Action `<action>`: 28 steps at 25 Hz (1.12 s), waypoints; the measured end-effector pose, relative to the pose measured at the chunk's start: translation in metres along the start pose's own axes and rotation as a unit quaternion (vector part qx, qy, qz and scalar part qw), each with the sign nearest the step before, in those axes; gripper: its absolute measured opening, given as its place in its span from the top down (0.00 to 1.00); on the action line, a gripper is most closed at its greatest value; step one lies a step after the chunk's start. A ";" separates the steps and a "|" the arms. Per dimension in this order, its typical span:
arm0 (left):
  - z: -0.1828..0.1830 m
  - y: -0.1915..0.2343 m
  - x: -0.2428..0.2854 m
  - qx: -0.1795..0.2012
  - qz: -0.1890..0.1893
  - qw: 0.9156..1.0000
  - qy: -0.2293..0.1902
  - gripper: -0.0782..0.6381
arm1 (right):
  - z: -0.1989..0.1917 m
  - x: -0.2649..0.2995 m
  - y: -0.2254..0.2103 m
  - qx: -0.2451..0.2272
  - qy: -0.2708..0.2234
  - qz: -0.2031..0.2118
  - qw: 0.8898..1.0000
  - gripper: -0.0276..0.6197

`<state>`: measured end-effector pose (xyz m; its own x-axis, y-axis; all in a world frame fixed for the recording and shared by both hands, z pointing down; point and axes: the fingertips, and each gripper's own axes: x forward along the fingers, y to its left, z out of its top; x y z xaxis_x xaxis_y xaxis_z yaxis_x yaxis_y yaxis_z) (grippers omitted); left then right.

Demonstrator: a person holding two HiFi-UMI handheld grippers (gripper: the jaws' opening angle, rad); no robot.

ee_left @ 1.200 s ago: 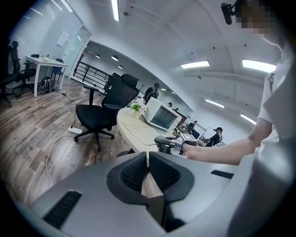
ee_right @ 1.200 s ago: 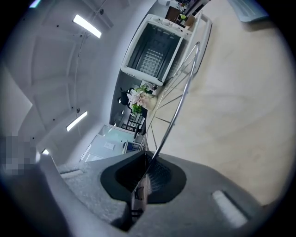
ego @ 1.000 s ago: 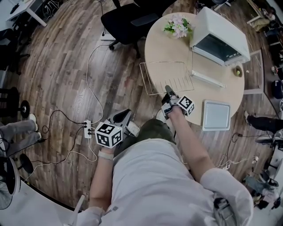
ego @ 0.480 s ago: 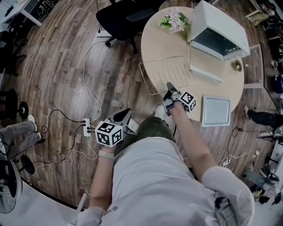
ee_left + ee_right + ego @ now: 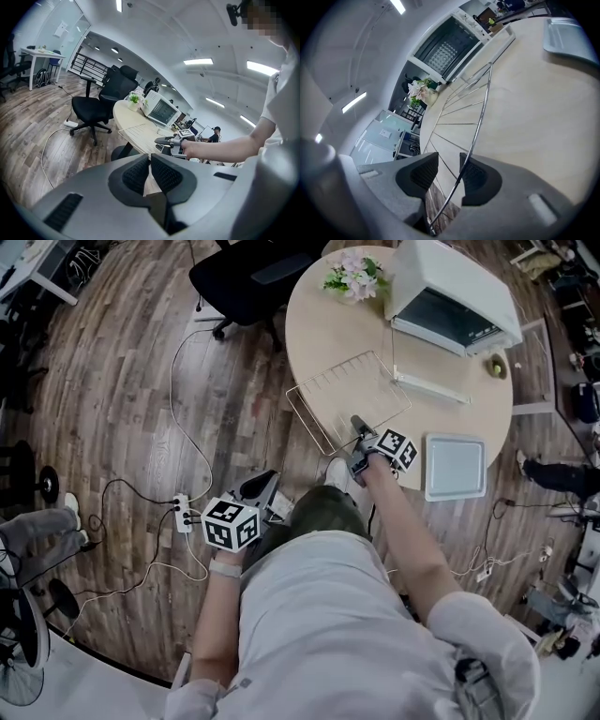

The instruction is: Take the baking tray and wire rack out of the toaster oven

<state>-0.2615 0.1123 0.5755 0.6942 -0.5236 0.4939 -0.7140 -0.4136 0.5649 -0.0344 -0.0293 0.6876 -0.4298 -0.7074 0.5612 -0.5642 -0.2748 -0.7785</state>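
Observation:
The wire rack lies flat on the round table, with its near left corner past the table's edge. My right gripper is at the rack's near rim. In the right gripper view its jaws are opening: the rim wire runs between them, along the right pad and apart from the left. The grey baking tray rests on the table right of that hand. The white toaster oven stands at the back with its door folded down. My left gripper hangs shut and empty over the floor.
A pot of flowers stands left of the oven. A black office chair is behind the table. A power strip and cables lie on the wooden floor at my left. Another person's legs show at the far left.
The wire rack has swung round on the table, and its near left corner now overhangs the edge. My right hand has followed it a little. The left gripper has stayed put.

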 end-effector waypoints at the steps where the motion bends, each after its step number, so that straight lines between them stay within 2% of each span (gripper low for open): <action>1: -0.001 -0.001 0.000 0.000 -0.001 1.000 0.001 0.89 | 0.000 -0.002 -0.003 -0.003 0.001 -0.005 1.000 0.76; 10: -0.008 -0.006 0.008 0.006 -0.012 1.000 0.016 0.89 | 0.004 -0.010 -0.023 -0.056 0.017 -0.046 0.997 0.70; 17: -0.014 -0.013 0.015 0.011 -0.021 0.999 0.023 0.89 | 0.006 -0.024 -0.038 -0.125 0.031 -0.097 0.987 0.65; 28: -0.011 -0.016 0.023 0.014 -0.030 0.999 0.030 0.89 | 0.007 -0.033 -0.049 -0.163 0.045 -0.138 0.976 0.64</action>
<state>-0.2328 0.1154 0.5849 0.7395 -0.4523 0.4986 -0.6726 -0.4644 0.5762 0.0120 0.0031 0.7056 -0.2817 -0.5718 0.7705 -0.8550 -0.2148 -0.4720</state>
